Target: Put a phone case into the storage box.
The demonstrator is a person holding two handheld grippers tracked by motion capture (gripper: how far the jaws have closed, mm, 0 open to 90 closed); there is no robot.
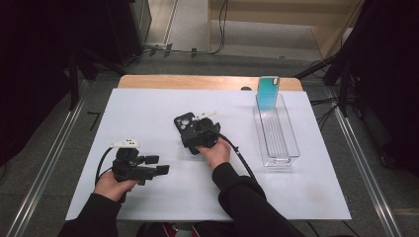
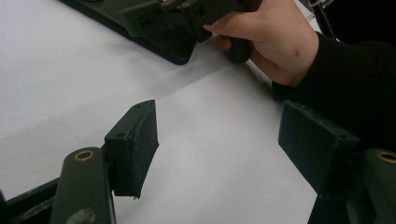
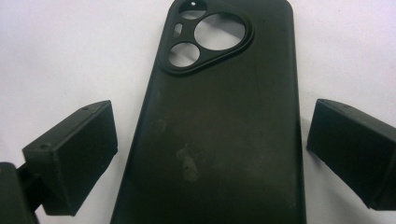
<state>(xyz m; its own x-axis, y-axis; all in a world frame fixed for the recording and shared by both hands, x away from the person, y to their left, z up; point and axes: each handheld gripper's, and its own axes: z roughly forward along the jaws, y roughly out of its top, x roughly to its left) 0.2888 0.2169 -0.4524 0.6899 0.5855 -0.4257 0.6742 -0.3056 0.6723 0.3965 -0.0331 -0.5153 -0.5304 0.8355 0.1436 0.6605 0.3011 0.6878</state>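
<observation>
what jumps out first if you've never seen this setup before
The black phone case lies flat mid-table, back up, between the open jaws of the right gripper. At the far right of the white table, a teal phone case stands at the far end of a clear tray. The left gripper hangs open at the near left.

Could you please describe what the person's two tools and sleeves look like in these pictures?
Both tools are black. The left tool and right tool each carry a pale plate on top and trail a black cable. Each ends in two blocky black jaws on arms with brass-coloured pivot rings. The person wears black long sleeves.
</observation>
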